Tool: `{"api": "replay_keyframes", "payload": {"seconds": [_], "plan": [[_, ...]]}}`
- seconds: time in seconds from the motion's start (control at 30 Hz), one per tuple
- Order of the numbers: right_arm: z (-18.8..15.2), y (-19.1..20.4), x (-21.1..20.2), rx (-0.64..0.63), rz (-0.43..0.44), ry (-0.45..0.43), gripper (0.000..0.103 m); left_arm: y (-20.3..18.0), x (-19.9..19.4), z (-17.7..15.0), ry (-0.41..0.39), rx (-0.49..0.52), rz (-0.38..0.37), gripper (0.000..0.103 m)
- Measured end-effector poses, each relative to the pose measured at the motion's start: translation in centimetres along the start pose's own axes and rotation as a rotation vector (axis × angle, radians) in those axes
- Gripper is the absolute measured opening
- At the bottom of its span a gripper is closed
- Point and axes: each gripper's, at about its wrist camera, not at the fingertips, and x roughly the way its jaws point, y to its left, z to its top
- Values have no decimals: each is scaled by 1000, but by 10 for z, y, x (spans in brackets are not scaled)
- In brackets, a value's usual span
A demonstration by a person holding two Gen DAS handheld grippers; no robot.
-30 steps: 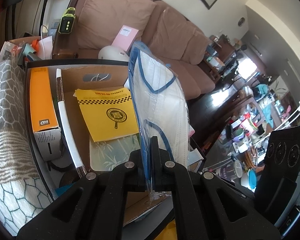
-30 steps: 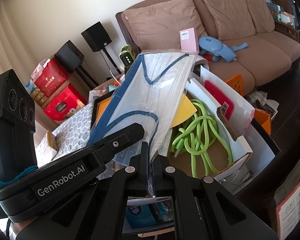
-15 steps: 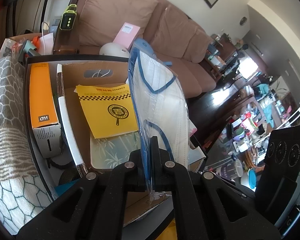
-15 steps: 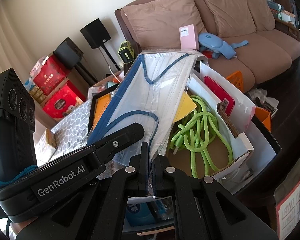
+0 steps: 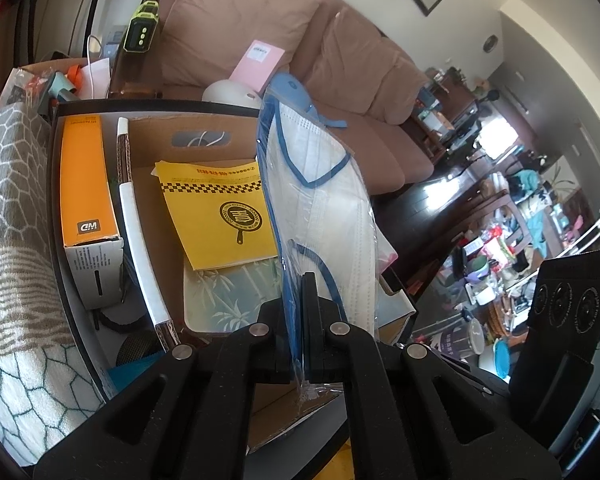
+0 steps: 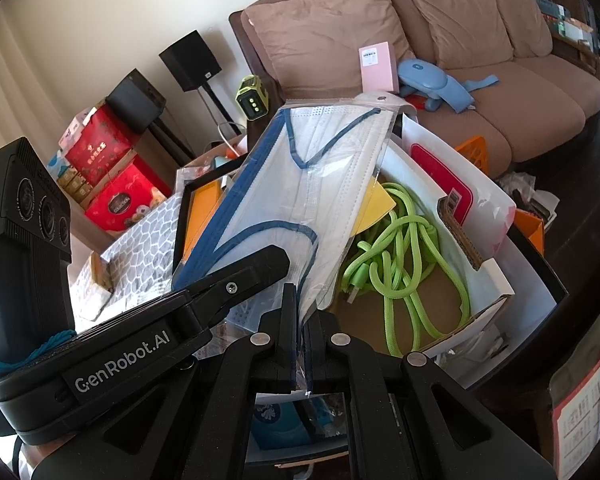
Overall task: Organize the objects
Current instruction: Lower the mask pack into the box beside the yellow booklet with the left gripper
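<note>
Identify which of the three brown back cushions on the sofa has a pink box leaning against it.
The brown back cushion at the speaker end of the sofa: the pink box leans against it alone; the other two stand bare.

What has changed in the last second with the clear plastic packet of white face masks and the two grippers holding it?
Nothing visibly changed. The left gripper and the right gripper both stay shut on the bottom edge of the clear plastic packet of white, blue-trimmed face masks, held above the open cardboard box with the yellow booklet and green cord lying as before.
</note>
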Motion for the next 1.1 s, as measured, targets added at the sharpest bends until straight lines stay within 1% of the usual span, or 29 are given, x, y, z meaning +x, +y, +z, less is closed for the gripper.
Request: {"api": "replay_keyframes", "payload": {"seconds": [0.47, 0.53, 1.1], "plan": [[-1, 0, 1, -3, -5, 14, 4, 9, 4, 8, 15, -7, 0, 2], [-1, 0, 1, -4, -5, 15, 4, 10, 5, 13, 17, -8, 1, 2], [-2, 1, 5, 1, 4, 32, 4, 19, 8, 18, 27, -22, -2, 2]]}}
